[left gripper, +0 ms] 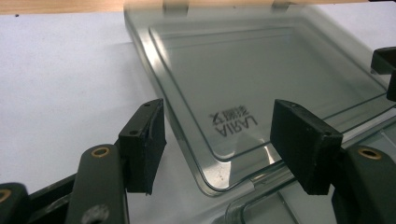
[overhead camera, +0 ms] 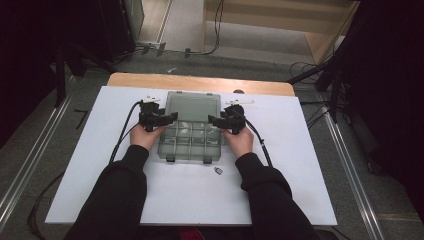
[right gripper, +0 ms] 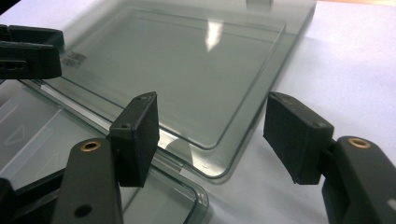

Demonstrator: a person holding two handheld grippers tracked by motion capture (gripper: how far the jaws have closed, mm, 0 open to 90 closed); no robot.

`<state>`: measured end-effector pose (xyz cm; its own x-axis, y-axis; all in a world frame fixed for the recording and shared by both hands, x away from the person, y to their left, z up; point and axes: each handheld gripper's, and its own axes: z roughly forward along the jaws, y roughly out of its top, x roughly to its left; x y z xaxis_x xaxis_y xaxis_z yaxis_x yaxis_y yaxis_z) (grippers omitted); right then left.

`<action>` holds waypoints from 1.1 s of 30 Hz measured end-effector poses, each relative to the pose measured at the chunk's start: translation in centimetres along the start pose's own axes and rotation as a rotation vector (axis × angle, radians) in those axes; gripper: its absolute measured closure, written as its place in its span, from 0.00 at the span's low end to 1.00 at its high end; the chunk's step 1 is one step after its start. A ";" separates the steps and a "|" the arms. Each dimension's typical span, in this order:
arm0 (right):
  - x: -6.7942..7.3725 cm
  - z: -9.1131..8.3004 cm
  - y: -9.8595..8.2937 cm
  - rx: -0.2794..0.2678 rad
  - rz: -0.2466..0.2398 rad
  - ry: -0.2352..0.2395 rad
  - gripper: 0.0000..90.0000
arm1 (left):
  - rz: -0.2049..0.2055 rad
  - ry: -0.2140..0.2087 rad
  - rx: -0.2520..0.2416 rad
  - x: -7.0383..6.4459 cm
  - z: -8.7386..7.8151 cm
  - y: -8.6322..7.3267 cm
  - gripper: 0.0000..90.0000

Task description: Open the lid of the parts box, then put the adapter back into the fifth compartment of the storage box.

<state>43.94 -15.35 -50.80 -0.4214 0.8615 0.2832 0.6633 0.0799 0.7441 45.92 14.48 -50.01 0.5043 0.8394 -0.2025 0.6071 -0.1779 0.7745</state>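
Observation:
A clear smoky plastic compartment box point(overhead camera: 190, 150) lies open on the white tabletop, its lid point(overhead camera: 193, 106) folded flat on the far side. My left gripper point(overhead camera: 172, 116) stands open at the lid's left near corner, and my right gripper point(overhead camera: 211, 120) stands open at its right near corner. In the left gripper view the left gripper point(left gripper: 219, 140) has its jaws spread either side of the lid's corner point(left gripper: 261, 70), touching nothing. In the right gripper view the right gripper point(right gripper: 212, 135) is spread the same way over the lid point(right gripper: 177, 60), with the box base point(right gripper: 42, 135) at lower left.
A small metal piece point(overhead camera: 218, 171) lies on the white sheet point(overhead camera: 300, 150) just in front of the box. The table's wooden far edge point(overhead camera: 200, 82) runs behind the lid. Cables trail from both grippers along the person's black sleeves.

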 end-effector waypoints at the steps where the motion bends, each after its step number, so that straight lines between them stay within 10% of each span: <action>1: 0.1 -0.1 0.0 0.001 -0.005 0.003 0.39 | 0.004 0.000 0.001 0.0 0.0 0.0 0.40; 18: 2.0 -4.3 0.9 0.019 -0.105 0.141 0.31 | -0.011 -0.115 0.003 -0.3 -3.1 1.3 0.34; 33: 2.7 -6.7 -0.2 0.044 -0.171 0.207 0.30 | 0.079 -0.211 0.052 -2.3 -5.8 1.6 0.33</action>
<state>38.56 -16.40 -46.16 -0.6445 0.7129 0.2764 0.5955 0.2412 0.7663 42.18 15.28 -44.87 0.6653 0.6970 -0.2676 0.5887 -0.2693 0.7622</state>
